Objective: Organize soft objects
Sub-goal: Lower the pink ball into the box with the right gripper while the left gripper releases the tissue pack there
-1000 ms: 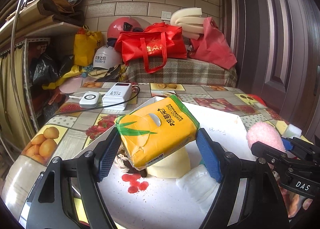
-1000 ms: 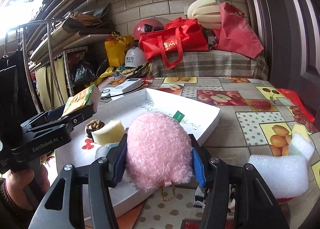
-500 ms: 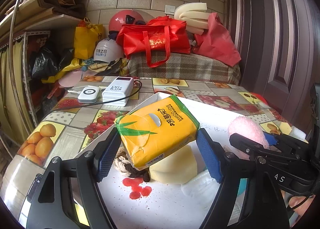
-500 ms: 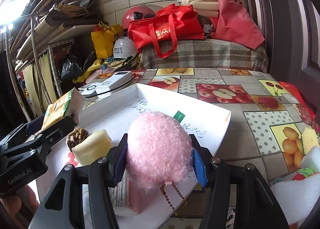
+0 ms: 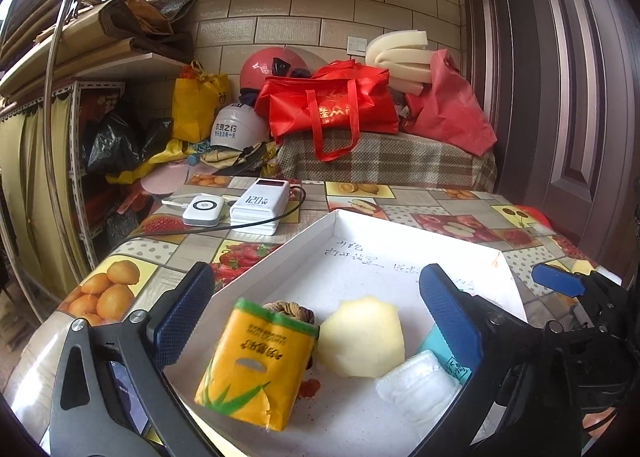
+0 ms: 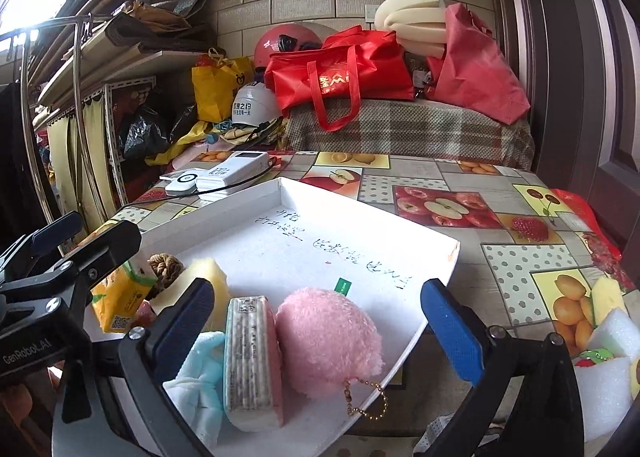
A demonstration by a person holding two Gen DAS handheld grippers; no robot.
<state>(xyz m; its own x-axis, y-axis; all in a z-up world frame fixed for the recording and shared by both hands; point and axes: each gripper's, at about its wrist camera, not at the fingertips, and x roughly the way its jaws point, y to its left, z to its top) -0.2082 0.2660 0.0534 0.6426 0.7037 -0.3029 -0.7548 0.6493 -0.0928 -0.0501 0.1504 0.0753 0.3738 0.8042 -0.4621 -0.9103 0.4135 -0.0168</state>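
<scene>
Tongs wide open on both sides now! Half a second back the left tongs (image 5: 316,321) were clamped on the yellow tissue pack (image 5: 256,365) and the right tongs (image 6: 320,321) were squeezing the pink pompom (image 6: 328,341); both have let go, almost together. The tissue pack lies flat in the white tray (image 5: 400,225), at its near left corner, just in front of the knotted rope ball (image 5: 288,309) and beside the pale yellow sponge (image 5: 362,337). Over on the right wrist view, the pompom sits at the tray's near edge, pressed against the pink-and-white block (image 6: 250,361), its little gold chain (image 6: 366,399) trailing toward the rim. So two more soft things are in the tray. Looks like the job isn't over, though: white foam pieces (image 6: 604,369) wait on the tabletop (image 6: 516,265) off the tray's right side, likely next for the empty right tongs.
</scene>
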